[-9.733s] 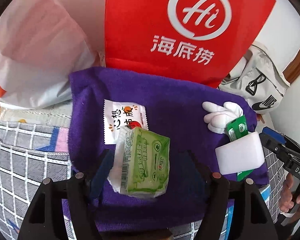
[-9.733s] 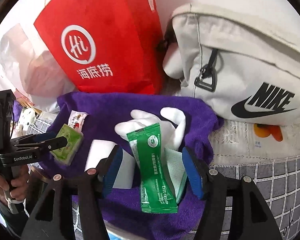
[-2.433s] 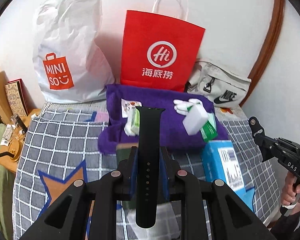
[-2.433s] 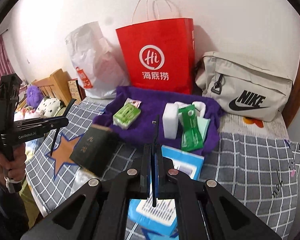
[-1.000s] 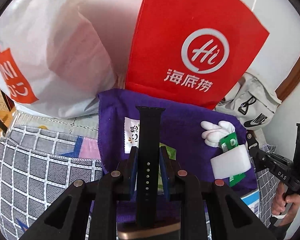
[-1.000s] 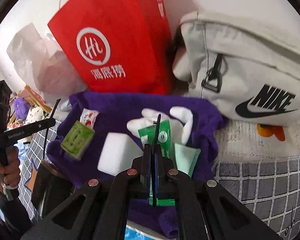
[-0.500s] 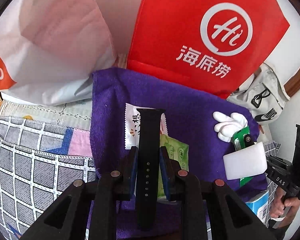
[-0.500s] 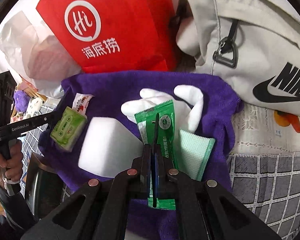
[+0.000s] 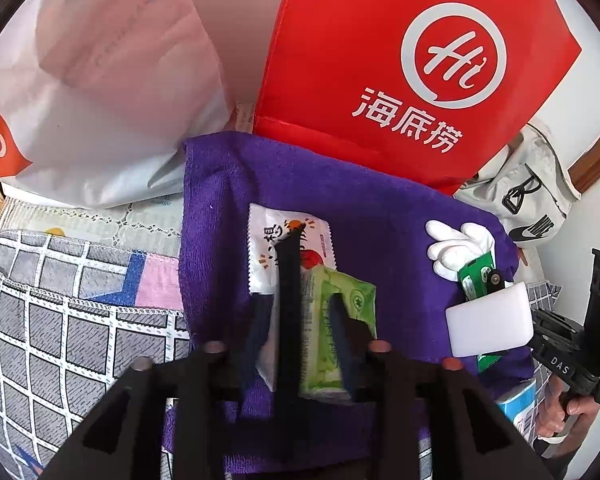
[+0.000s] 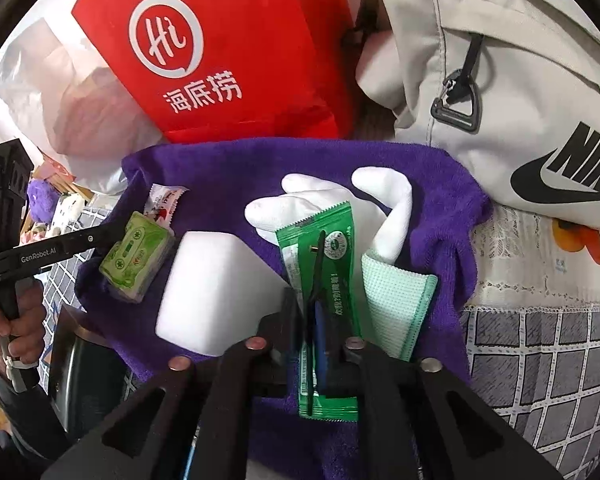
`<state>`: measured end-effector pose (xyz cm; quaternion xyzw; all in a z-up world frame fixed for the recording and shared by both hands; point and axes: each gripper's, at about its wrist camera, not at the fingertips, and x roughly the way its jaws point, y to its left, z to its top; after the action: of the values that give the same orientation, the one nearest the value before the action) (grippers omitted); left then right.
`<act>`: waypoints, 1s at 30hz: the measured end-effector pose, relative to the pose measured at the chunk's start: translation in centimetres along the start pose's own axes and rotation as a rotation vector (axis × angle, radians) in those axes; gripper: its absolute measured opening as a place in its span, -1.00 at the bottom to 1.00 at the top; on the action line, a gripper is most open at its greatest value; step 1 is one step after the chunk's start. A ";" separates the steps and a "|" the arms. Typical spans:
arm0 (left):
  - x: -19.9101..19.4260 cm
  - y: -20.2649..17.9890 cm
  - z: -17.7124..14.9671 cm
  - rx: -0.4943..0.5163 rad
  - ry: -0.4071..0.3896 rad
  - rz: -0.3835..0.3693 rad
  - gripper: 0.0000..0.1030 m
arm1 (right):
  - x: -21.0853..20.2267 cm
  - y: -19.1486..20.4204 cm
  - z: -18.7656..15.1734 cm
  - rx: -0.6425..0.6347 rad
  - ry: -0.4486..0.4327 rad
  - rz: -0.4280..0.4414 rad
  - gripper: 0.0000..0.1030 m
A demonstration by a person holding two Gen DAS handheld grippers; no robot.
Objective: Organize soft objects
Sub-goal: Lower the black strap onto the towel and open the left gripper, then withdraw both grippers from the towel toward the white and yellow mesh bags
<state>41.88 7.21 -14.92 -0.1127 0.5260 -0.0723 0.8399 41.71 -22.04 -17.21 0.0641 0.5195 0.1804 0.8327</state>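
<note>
A purple towel (image 9: 364,216) (image 10: 228,176) lies on the bed. On it lie a white snack packet (image 9: 268,240), a green tissue pack (image 9: 340,320) (image 10: 136,256), a white glove (image 9: 456,244) (image 10: 312,200), a green sachet (image 10: 332,256), a white sponge block (image 9: 488,324) (image 10: 204,284) and a mint cloth (image 10: 396,308). My left gripper (image 9: 298,320) has its jaws parted, with a black watch strap (image 9: 288,312) standing loose between them over the tissue pack. My right gripper (image 10: 312,316) has its jaws slightly parted around the other thin black strap piece (image 10: 315,272), above the green sachet.
A red paper bag (image 9: 420,60) (image 10: 228,52) and a white plastic bag (image 9: 100,92) stand behind the towel. A beige Nike bag (image 10: 500,80) lies at the right. A grey checked bed cover (image 9: 60,320) surrounds the towel. A dark box (image 10: 80,368) and a blue box (image 9: 520,404) sit at its near edge.
Both grippers have moved down closer to the towel. The left jaws have opened off the watch strap, which has tilted. The right jaws have parted a little around their strap piece.
</note>
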 end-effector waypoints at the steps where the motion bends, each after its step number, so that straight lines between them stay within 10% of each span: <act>1: -0.2 0.0 0.0 0.000 -0.002 0.007 -0.14 | -0.2 0.1 0.0 0.004 -0.008 -0.011 -0.40; 3: -0.7 -0.2 0.0 0.005 -0.015 0.018 -0.13 | -0.9 0.2 0.0 0.003 -0.030 -0.019 -0.05; 16: -7.7 -1.5 -4.4 0.036 -0.103 0.071 -0.03 | -7.9 2.7 -2.5 0.004 -0.163 -0.046 0.18; 30: -14.0 -0.8 -14.3 -0.002 -0.125 0.075 0.02 | -12.5 10.0 -14.1 -0.111 -0.096 0.050 0.30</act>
<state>22.93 8.18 -8.54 -0.0978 0.4766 -0.0331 0.8730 21.87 -18.48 -10.11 0.0394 0.4665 0.2265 0.8541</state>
